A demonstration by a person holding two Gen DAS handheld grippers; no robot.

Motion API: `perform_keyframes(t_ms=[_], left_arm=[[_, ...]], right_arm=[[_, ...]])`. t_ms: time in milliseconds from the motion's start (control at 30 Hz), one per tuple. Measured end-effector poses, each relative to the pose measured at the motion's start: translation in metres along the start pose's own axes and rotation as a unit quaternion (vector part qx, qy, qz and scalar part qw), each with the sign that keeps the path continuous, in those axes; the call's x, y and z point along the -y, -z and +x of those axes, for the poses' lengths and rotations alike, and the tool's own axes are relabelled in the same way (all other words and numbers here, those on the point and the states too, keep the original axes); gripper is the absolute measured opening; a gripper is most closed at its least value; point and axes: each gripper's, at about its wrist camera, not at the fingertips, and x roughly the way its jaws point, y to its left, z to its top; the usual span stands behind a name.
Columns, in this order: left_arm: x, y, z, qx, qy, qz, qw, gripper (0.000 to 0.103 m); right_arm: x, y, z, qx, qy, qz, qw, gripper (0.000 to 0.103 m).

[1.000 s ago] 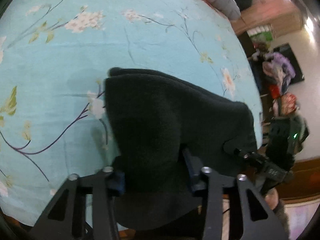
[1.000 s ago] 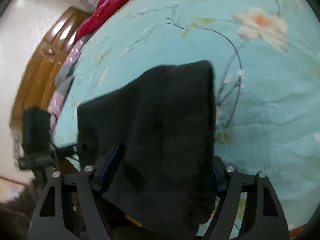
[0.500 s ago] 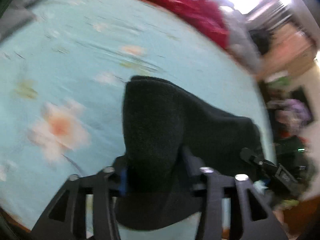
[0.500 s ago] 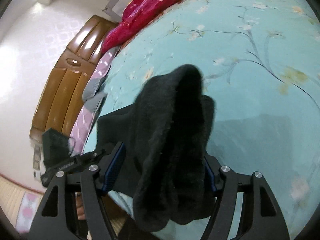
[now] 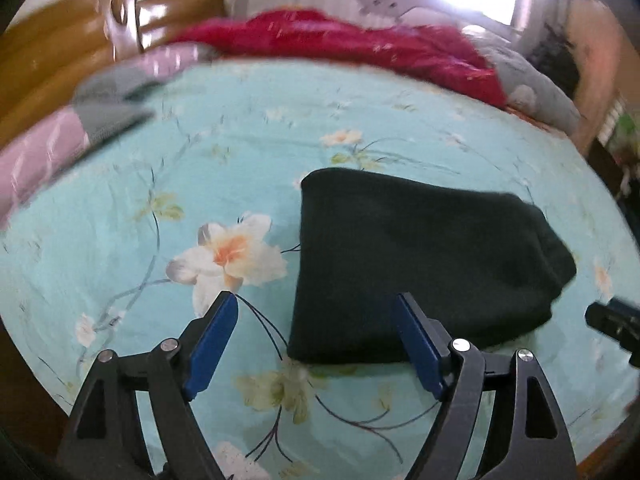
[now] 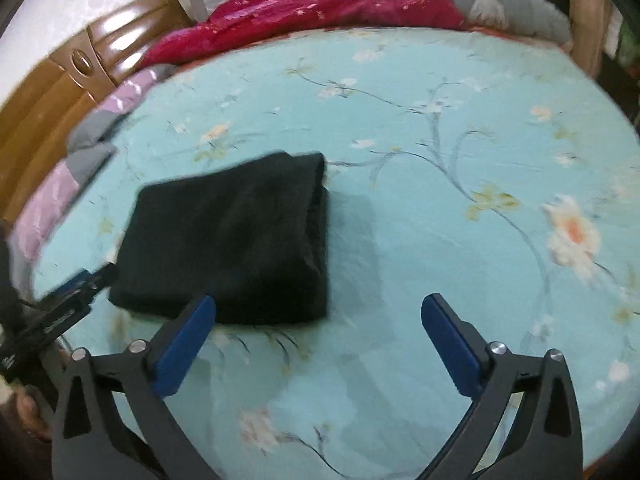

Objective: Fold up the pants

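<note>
1. Both grippers are found released. On the left gripper point(image 5: 316, 320) the jaws are opening, and its blue pads point(image 5: 212, 344) stand wide apart with nothing pressed between them. The near left corner of the pants point(image 5: 420, 264) is seen between the fingertips from this view, but no contact with the cloth is observed.
2. On the right gripper point(image 6: 320, 328) the jaws are likewise opening and are at a wide spread. Only bare bed sheet point(image 6: 460, 208) is seen between its pads point(image 6: 184, 344); the pants point(image 6: 228, 240) lie ahead and to its left, and whether the left pad's tip touches their near edge cannot be told.
3. The pants are laid flat on the sheet as a compact dark rectangle, several layers thick, just ahead of both tools. This placement is judged to be deliberate: the bundle appears to be set down as a finished fold, and the open jaws are judged consistent with a let-go.
4. The red quilt point(image 6: 320, 4) and the pillows point(image 5: 60, 136) are noted well beyond the tools, apart from the pants, and are judged to play no part.
5. The task is judged complete or nearly so; only tidying of edges might be left.
</note>
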Motion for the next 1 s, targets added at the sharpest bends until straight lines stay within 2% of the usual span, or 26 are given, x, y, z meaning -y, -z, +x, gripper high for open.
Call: perform_keyframes(t_ms=[67, 133, 433, 1000], left_arm=[[0.011, 0.005, -0.004, 0.004, -0.011, 0.033, 0.9994, 0.08], [0.018, 0.006, -0.001, -0.01, -0.016, 0.052, 0.9984, 0.08], [0.029, 0.027, -0.03, -0.014, -0.01, 0.082, 0.9965, 0.08], [0.041, 0.039, -0.045, -0.028, 0.016, 0.103, 0.9942, 0.08]], right_arm=[[0.001, 0.005, -0.004, 0.005, 0.026, -0.009, 1.0, 0.103], [0.009, 0.015, -0.012, 0.017, 0.036, -0.006, 0.999, 0.103], [0.025, 0.046, -0.04, 0.046, 0.052, -0.01, 0.998, 0.103], [0.018, 0.062, -0.056, 0.061, 0.038, -0.011, 0.997, 0.103]])
